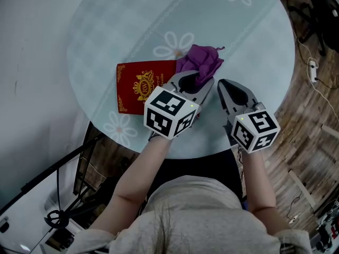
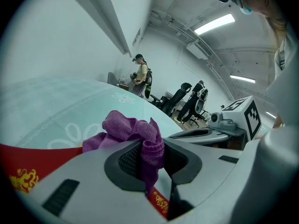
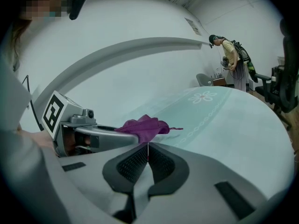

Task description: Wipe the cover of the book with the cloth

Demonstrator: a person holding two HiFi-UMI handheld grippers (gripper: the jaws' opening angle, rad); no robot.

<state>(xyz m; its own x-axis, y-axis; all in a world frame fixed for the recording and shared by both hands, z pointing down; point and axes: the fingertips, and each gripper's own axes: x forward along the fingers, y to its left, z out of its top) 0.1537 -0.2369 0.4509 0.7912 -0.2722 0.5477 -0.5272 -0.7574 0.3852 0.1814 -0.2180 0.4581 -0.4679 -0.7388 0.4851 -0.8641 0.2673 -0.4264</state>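
Note:
A red book (image 1: pixel 139 85) with a gold crest lies flat on the round table. Its cover also shows under the left gripper as a red strip (image 2: pixel 28 164). A crumpled purple cloth (image 1: pixel 201 61) rests at the book's right edge. My left gripper (image 1: pixel 199 78) is shut on the cloth (image 2: pixel 140 136), which bunches out ahead of the jaws. In the right gripper view the same cloth (image 3: pixel 144 125) lies just ahead to the left. My right gripper (image 1: pixel 222 83) sits beside the left one over bare table, jaws pressed together with nothing between them (image 3: pixel 148 158).
The round table (image 1: pixel 254 46) has a pale green cloth with white flower prints. Wooden floor, cables (image 1: pixel 312 70) and a black stand (image 1: pixel 63 205) surround it. People (image 2: pixel 141 76) and office chairs (image 2: pixel 180 97) stand far beyond the table.

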